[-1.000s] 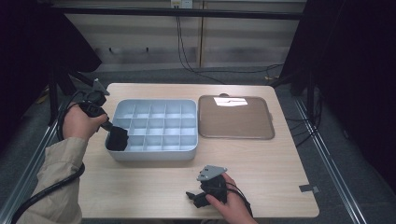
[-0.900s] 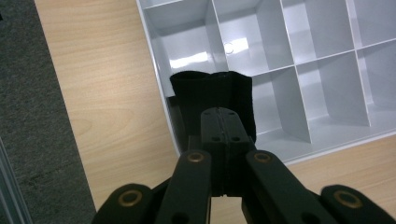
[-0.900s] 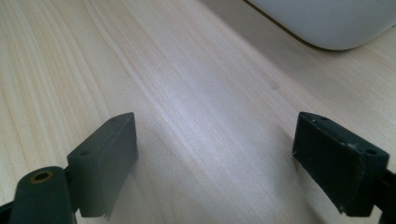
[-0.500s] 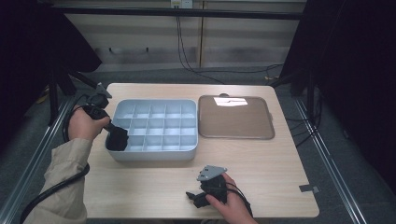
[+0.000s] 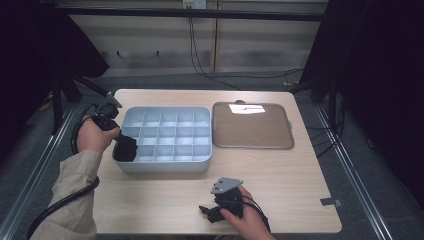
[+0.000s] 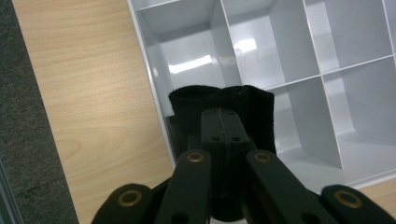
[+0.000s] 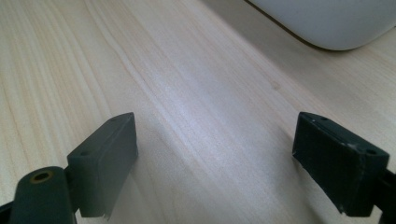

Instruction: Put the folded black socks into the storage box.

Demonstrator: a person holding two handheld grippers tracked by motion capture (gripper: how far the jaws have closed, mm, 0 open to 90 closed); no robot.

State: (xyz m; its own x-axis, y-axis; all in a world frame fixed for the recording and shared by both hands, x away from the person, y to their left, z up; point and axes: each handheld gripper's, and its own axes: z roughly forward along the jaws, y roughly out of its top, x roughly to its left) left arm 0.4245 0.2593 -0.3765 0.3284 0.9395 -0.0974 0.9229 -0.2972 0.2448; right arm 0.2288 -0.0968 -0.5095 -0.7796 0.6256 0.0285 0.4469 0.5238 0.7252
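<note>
The left gripper [image 5: 121, 145] had its fingers [image 6: 224, 122] clamped together on a black piece of cloth [image 6: 252, 112], and the cloth hung at the near-left corner compartment of the grey divided tray [image 5: 165, 167], right against the tray's left wall. Over on the near side of the table [image 5: 280, 175], the right gripper [image 5: 207, 212] sat low above the bare wood, fingers [image 7: 105, 158] spread wide apart with nothing between them. Beside the tray lay a brown lid [image 5: 252, 125], flat and just apart from it.
</note>
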